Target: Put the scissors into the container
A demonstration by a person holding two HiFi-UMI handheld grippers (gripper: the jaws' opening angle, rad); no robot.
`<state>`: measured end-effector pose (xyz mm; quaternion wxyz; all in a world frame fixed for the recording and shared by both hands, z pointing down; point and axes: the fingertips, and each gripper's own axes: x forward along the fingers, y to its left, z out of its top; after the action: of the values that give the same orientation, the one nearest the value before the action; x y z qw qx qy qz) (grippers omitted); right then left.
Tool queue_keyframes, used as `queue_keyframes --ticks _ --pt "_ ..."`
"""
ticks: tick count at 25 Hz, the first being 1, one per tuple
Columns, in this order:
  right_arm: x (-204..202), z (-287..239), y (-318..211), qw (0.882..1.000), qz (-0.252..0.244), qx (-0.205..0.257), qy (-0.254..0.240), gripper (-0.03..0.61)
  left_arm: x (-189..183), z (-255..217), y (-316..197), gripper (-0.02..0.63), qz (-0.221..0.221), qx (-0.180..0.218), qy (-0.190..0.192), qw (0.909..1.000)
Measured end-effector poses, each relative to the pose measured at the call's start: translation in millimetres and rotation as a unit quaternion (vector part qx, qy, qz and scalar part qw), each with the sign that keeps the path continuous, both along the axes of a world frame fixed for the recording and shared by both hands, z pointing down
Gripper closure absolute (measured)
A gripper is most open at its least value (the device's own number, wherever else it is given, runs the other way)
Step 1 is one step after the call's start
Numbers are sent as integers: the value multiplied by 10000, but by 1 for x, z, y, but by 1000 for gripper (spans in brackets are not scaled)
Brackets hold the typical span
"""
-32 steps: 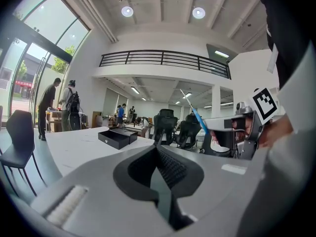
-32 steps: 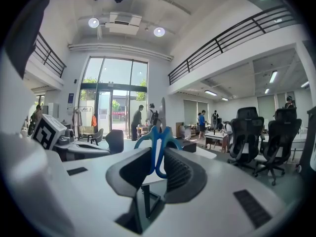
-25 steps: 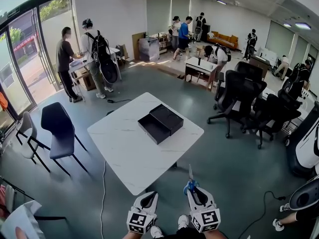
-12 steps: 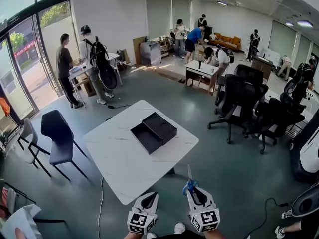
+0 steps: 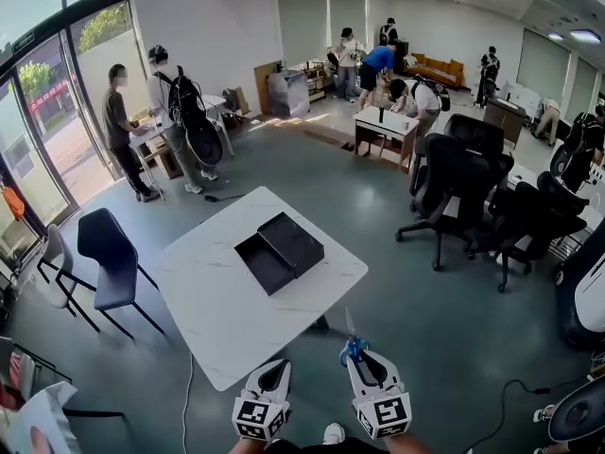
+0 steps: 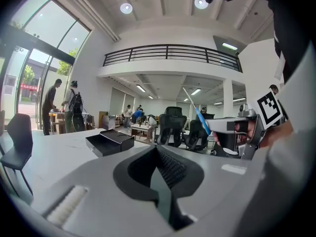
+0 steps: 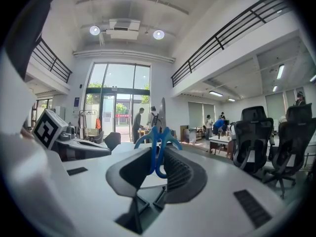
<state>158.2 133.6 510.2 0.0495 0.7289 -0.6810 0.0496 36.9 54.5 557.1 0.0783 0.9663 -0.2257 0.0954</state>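
Note:
The container [image 5: 262, 263] is a black open box next to its black lid [image 5: 291, 242], on a white table [image 5: 227, 310] ahead of me. Blue-handled scissors [image 5: 352, 347] stand upright with the blades up, and my right gripper [image 5: 358, 359] is shut on their handles, low in the head view and short of the table's near corner. In the right gripper view the blue handle loops [image 7: 157, 149] sit between the jaws. My left gripper [image 5: 273, 371] hangs beside it, shut and holding nothing. From the left gripper view the container [image 6: 109, 141] lies ahead left and the scissors [image 6: 199, 114] to the right.
A dark chair [image 5: 112, 253] and a pale chair [image 5: 52, 258] stand left of the table. Black office chairs [image 5: 458, 173] crowd the right side. A cable [image 5: 186, 391] runs over the floor by the table's near corner. People stand at desks farther back.
The table and container have drawn closer and slid slightly left in the head view. Both grippers keep their pose, with the scissors still held upright in the right one.

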Motion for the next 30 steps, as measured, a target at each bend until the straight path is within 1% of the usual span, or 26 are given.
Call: queue_keyframes --ticks 4,8,11,14,20,25,30 --pt "9 2 -5 9999 -131 12 -18 491 6 -6 -7 604 -177 45 -23 9998" --pt "13 7 -15 9997 -225 -50 -72 491 5 -2 -13 604 -224 110 -215 9995" --pt "16 12 -29 9995 -284 -97 -47 491 5 3 -22 604 -274 70 -284 9992" --pt "20 15 -44 9994 -315 -119 -32 491 9 8 -33 604 -294 15 -251 9993" --pt "19 6 -85 9991 -391 -105 88 491 19 -2 -72 604 -232 74 -119 9996" --pt "22 3 -119 9994 -305 -177 60 491 18 -4 -109 604 -232 85 -49 9997" --pt "15 3 -151 9991 -316 -265 135 491 14 -2 -144 604 -230 50 15 9997"
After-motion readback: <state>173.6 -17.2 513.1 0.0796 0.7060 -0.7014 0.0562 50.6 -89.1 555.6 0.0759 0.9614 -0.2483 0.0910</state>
